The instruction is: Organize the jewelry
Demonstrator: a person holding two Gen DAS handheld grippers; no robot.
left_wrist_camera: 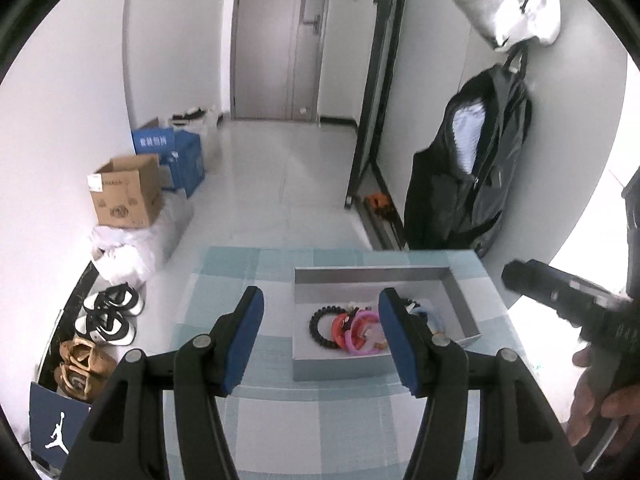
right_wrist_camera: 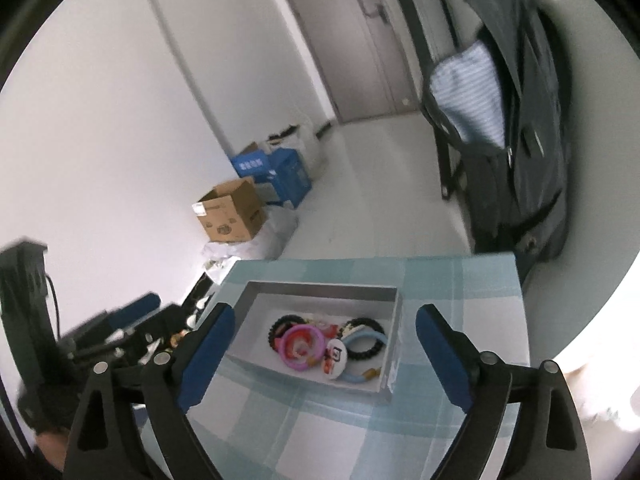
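A shallow grey box (left_wrist_camera: 456, 300) (right_wrist_camera: 320, 294) sits on a small table with a blue checked cloth (left_wrist_camera: 320, 412) (right_wrist_camera: 328, 412). Inside lie a black bead bracelet (left_wrist_camera: 318, 328) (right_wrist_camera: 366, 354), a red bangle (left_wrist_camera: 338, 328), a pink ring (left_wrist_camera: 356, 340) (right_wrist_camera: 298, 346), a light blue loop (right_wrist_camera: 360, 338) and a round white badge (right_wrist_camera: 336, 358). My left gripper (left_wrist_camera: 320, 312) is open and empty, held above the table in front of the box. My right gripper (right_wrist_camera: 320, 336) is open and empty, above the box's near side. The right gripper's body (left_wrist_camera: 568, 300) shows in the left wrist view.
The table's far edge drops to a white tiled floor. Cardboard and blue boxes (left_wrist_camera: 128, 192) (right_wrist_camera: 232, 212) and shoes (left_wrist_camera: 108, 316) line the left wall. A dark jacket (left_wrist_camera: 472, 168) (right_wrist_camera: 512, 128) hangs at the right wall. A door (left_wrist_camera: 276, 40) stands at the back.
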